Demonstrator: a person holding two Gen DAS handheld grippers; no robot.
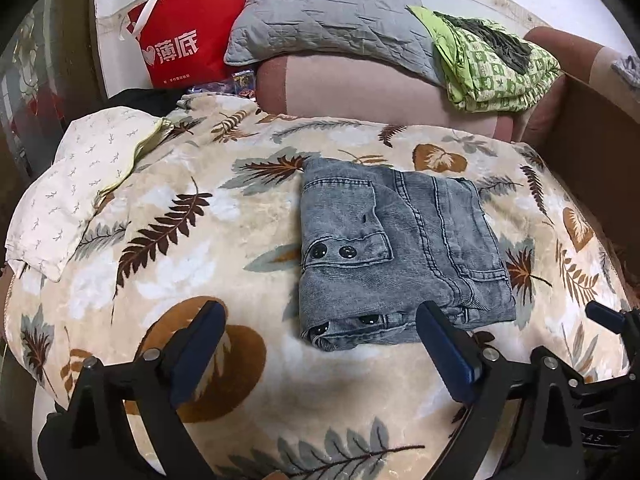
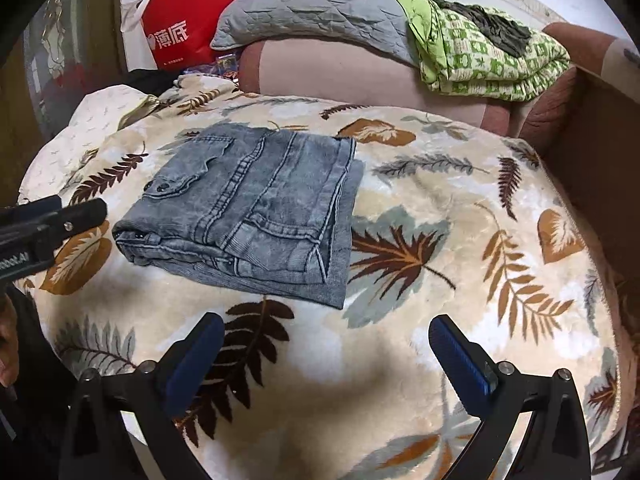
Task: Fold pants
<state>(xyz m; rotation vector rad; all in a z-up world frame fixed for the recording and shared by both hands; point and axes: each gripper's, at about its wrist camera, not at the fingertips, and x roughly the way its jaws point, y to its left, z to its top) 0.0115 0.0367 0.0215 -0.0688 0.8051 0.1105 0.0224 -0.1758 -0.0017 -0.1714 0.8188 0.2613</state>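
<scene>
Where the bed fills both views, a plush cream blanket (image 1: 248,240) printed with brown, tan and grey-green leaves covers it from edge to edge. Behind it runs a pinkish padded headboard (image 1: 360,92), with a grey quilted pillow (image 1: 332,20) leaning on top and a green-and-white patterned quilt (image 1: 496,68) folded beside the pillow, a dark cloth lying over it. A red shopping bag (image 1: 192,32) with white characters stands against the wall at the far left, and a white pillow (image 1: 76,184) with small sprig marks lies on the blanket's left edge.

The pants (image 1: 396,252), grey washed denim, lie folded into a compact, roughly square bundle on the blanket, flat and free of both tools. A flap pocket with two dark snaps faces up, and more snaps show along the near folded edge.

Both grippers point forward and steeply down at the bed. The left gripper (image 1: 320,344) hangs above the blanket just in front of the bundle's near edge; its jaws stand wide apart, nothing between them, the right-side finger (image 1: 444,352) overlapping the near corner of the denim in this view, though contact cannot be told. The right gripper (image 2: 326,354) hovers over bare blanket to the right of the pants, its jaws spread fully with only leaf print between the blue pads (image 2: 464,360). In the right wrist view the left tool's black body reaches in from the left edge beside the bundle, part of a hand behind it.
</scene>
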